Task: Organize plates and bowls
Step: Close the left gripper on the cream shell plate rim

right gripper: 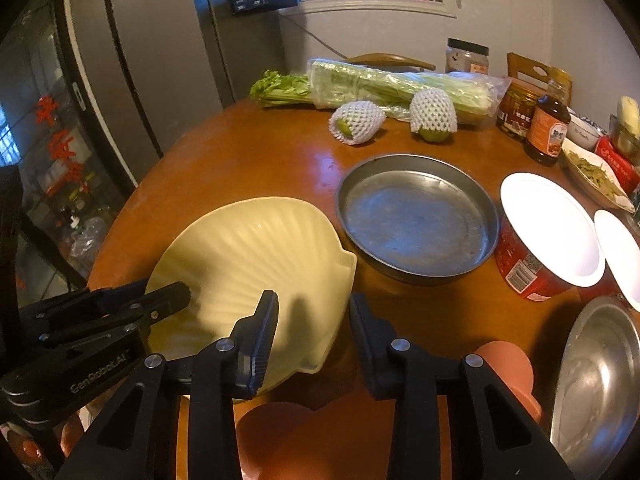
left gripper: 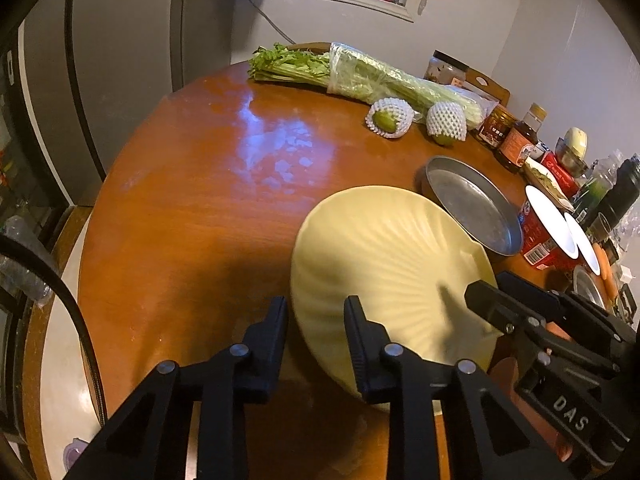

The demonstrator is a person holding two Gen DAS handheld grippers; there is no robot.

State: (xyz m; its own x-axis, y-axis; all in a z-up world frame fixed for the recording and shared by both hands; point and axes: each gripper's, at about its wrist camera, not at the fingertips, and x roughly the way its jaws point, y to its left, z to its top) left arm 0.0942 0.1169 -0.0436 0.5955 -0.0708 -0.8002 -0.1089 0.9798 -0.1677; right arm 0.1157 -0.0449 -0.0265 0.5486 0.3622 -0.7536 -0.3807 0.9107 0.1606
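Observation:
A pale yellow shell-shaped plate [left gripper: 384, 264] [right gripper: 256, 256] lies tilted on the round wooden table [left gripper: 200, 200]. My left gripper [left gripper: 316, 312] is open, its fingers on either side of the plate's near rim. My right gripper [right gripper: 314, 312] is open, its fingers on either side of the plate's right edge; it also shows in the left wrist view [left gripper: 492, 292]. In the right wrist view the left gripper [right gripper: 168, 296] sits at the plate's left side. A round metal pan [right gripper: 416, 216] [left gripper: 472, 204] stands just beyond the plate. A second metal dish [right gripper: 600, 380] sits at the near right.
Celery in plastic [right gripper: 380, 84], two net-wrapped fruits [right gripper: 356, 122], jars and sauce bottles [right gripper: 546, 128] and red paper cups [right gripper: 548, 232] line the far and right sides. Pink bowls [right gripper: 508, 364] sit under my right gripper. A fridge [right gripper: 120, 80] stands to the left.

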